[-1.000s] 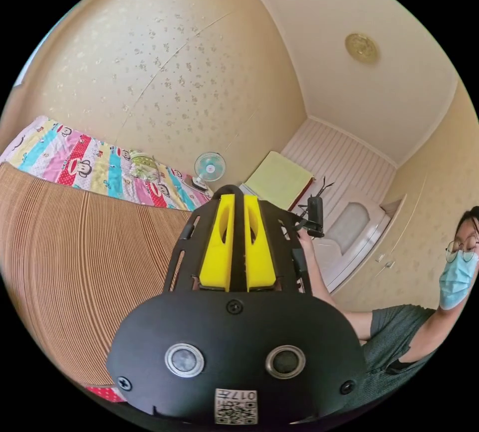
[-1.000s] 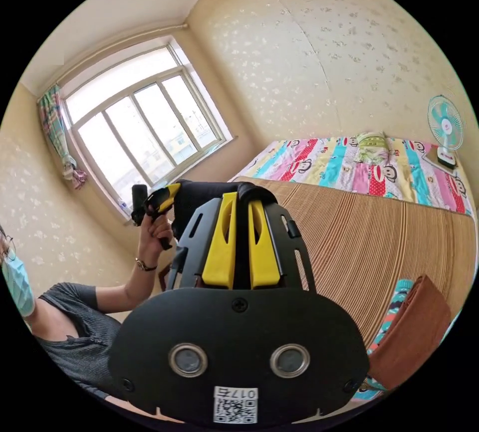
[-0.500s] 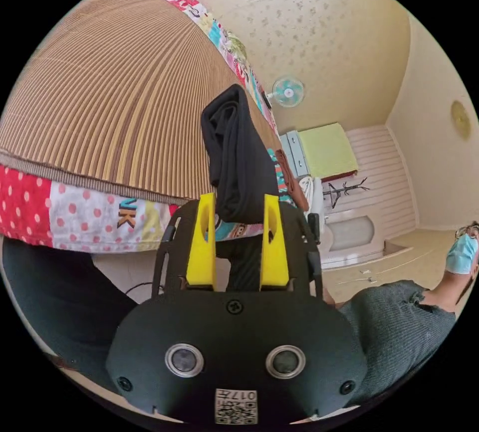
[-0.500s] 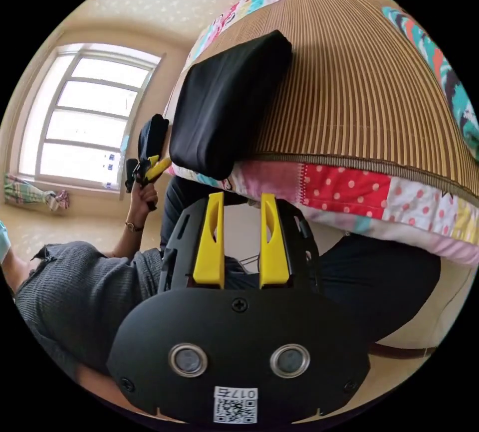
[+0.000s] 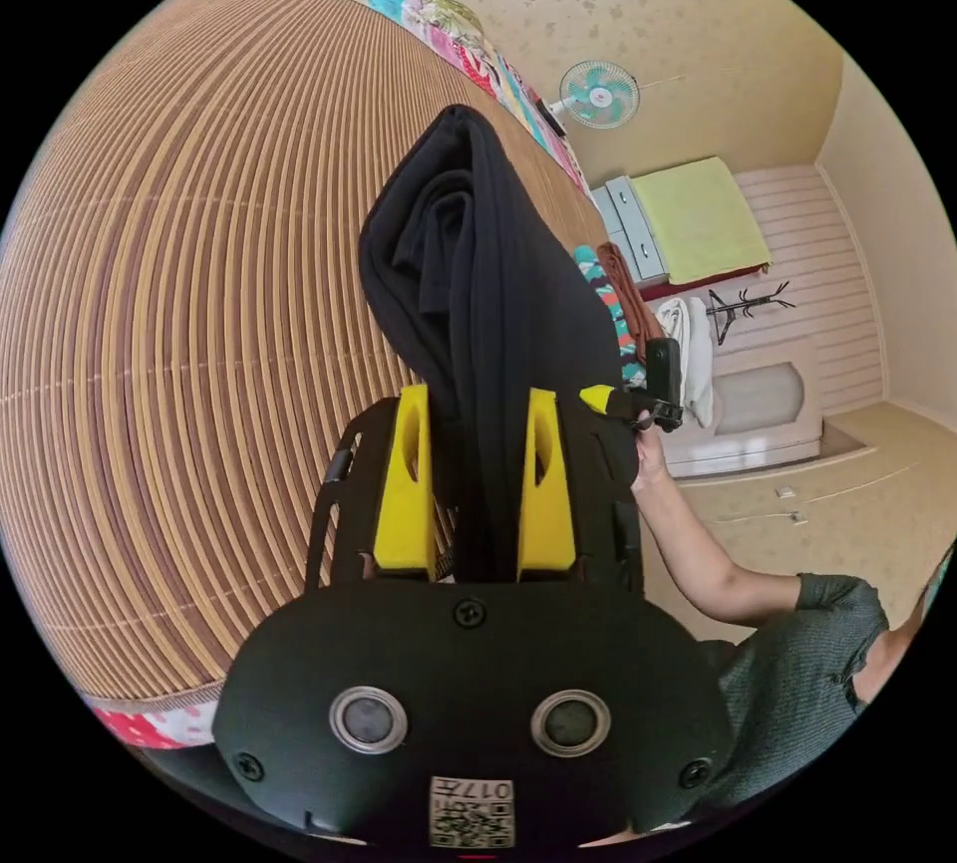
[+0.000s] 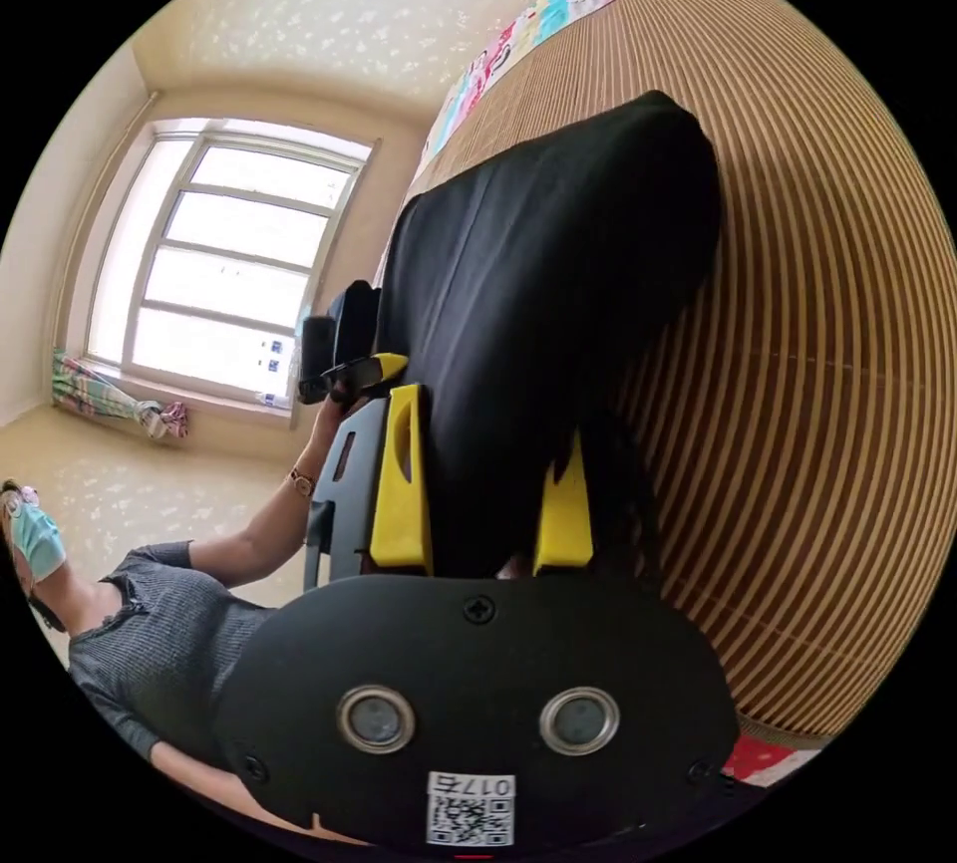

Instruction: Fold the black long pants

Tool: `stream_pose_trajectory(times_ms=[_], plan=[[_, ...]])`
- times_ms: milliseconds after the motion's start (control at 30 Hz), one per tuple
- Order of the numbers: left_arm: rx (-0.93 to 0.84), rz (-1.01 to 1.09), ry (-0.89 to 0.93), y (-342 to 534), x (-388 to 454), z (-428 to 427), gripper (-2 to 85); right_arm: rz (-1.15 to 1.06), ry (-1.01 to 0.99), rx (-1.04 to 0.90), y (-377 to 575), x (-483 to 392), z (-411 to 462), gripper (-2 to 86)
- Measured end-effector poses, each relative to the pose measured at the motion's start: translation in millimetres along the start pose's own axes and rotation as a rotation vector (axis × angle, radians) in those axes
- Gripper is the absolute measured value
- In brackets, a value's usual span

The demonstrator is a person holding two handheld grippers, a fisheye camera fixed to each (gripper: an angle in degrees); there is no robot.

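Left gripper view: folded black pants [image 5: 478, 285] on striped mat [image 5: 199, 305].

Matt black cloth pants [image 5: 478, 305] on a ribbed woven mat [image 5: 199, 305].

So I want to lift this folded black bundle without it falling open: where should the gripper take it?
Grip the black pants at the near end of the bundle, coming from the mat's front edge, where the left gripper and right gripper straddle it. The layers there are stacked, so one pinch probably catches them all.
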State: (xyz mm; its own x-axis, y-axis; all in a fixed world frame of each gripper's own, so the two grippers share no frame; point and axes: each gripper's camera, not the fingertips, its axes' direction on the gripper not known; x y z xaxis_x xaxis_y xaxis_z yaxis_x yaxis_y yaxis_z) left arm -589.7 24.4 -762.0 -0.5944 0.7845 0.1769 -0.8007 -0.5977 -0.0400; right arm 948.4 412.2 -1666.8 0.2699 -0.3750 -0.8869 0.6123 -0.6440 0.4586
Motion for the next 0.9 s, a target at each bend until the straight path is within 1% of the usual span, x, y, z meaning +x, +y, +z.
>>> stream_pose_trajectory(times_ms=[67, 100, 167, 200, 233, 267, 300, 333, 367, 400, 467, 500, 533, 567, 600, 633, 667, 700, 733, 767, 800, 867, 900], plan=[[0.060, 0.021, -0.042, 14.6, 1.9, -42.2, 10.1, 0.003, -0.009, -0.007, -0.7, -12.4, 23.8, 11.7], [0.080, 0.022, -0.057, 19.4, 1.8, -58.2, 10.0, -0.038, -0.030, -0.017, -4.7, -31.4, 41.6, 10.9], [0.166, 0.028, -0.141, 43.1, -0.2, -139.8, 9.7, -0.110, -0.092, -0.026, -15.8, -68.2, 74.1, 10.3], [0.190, 0.027, -0.159, 49.9, -1.4, -164.4, 9.7, -0.155, -0.141, -0.042, -27.4, -96.3, 100.4, 10.1], [0.233, 0.025, -0.194, 63.7, -3.7, -215.4, 9.7, -0.176, -0.159, -0.054, -34.2, -111.8, 115.1, 10.1], [0.278, 0.032, -0.245, 79.0, -3.8, -270.2, 9.8, -0.222, -0.184, -0.080, -48.4, -147.0, 147.2, 10.0], [0.301, 0.039, -0.274, 86.9, -2.8, -298.1, 9.8, -0.277, -0.212, -0.100, -61.3, -185.2, 180.4, 10.0], [0.346, 0.059, -0.344, 102.6, 1.3, -353.7, 9.9, -0.305, -0.225, -0.104, -67.1, -205.3, 197.0, 9.9], [0.385, 0.070, -0.413, 116.3, 5.4, -406.3, 10.0, -0.367, -0.248, -0.109, -78.0, -247.3, 230.2, 10.0], [0.404, 0.072, -0.448, 122.7, 6.8, -432.3, 10.0, -0.425, -0.266, -0.105, -88.8, -290.3, 263.6, 10.0], [0.460, 0.029, -0.573, 141.1, -1.4, -527.0, 10.8, -0.480, -0.294, -0.098, -105.1, -348.5, 313.6, 10.3], [0.469, 0.003, -0.604, 144.0, -7.6, -546.8, 11.5, -0.486, -0.310, -0.095, -116.6, -381.4, 348.7, 10.5], [0.475, -0.071, -0.667, 148.4, -26.1, -583.4, 12.8, -0.482, -0.312, -0.092, -122.2, -395.8, 366.8, 10.8], [0.479, -0.188, -0.746, 153.0, -52.2, -614.2, 16.1, -0.456, -0.301, -0.075, -132.5, -419.6, 404.7, 11.2], [0.487, -0.272, -0.799, 156.9, -67.5, -627.3, 17.8, -0.444, -0.263, -0.054, -140.7, -436.2, 443.9, 12.3], [0.525, -0.461, -0.899, 170.5, -99.7, -645.5, 19.5, -0.447, -0.226, -0.049, -144.1, -442.0, 464.8, 12.8], [0.572, -0.578, -0.936, 185.6, -129.4, -646.7, 19.7, -0.426, -0.117, -0.065, -150.0, -445.0, 510.5, 13.9], [0.571, -0.589, -0.911, 190.1, -145.8, -640.4, 18.9, -0.386, 0.009, -0.147, -153.2, -438.0, 561.6, 14.9], [0.480, -0.561, -0.786, 189.8, -185.8, -615.9, 16.1, -0.362, 0.084, -0.226, -153.4, -431.4, 590.3, 15.5], [0.302, -0.594, -0.672, 186.6, -232.7, -578.7, 11.7, -0.326, 0.200, -0.383, -149.6, -416.3, 638.0, 15.8], [0.344, -0.574, -0.684, 192.6, -237.6, -570.3, 11.4, -0.300, 0.116, -0.388, -144.4, -403.4, 649.9, 15.6], [0.551, -0.557, -0.677, 228.4, -229.6, -562.4, 10.2, -0.266, -0.014, -0.388, -137.0, -390.8, 651.8, 15.1], [0.568, -0.551, -0.684, 233.1, -226.3, -560.7, 10.0, -0.293, -0.023, -0.401, -130.2, -389.9, 649.6, 14.6]])
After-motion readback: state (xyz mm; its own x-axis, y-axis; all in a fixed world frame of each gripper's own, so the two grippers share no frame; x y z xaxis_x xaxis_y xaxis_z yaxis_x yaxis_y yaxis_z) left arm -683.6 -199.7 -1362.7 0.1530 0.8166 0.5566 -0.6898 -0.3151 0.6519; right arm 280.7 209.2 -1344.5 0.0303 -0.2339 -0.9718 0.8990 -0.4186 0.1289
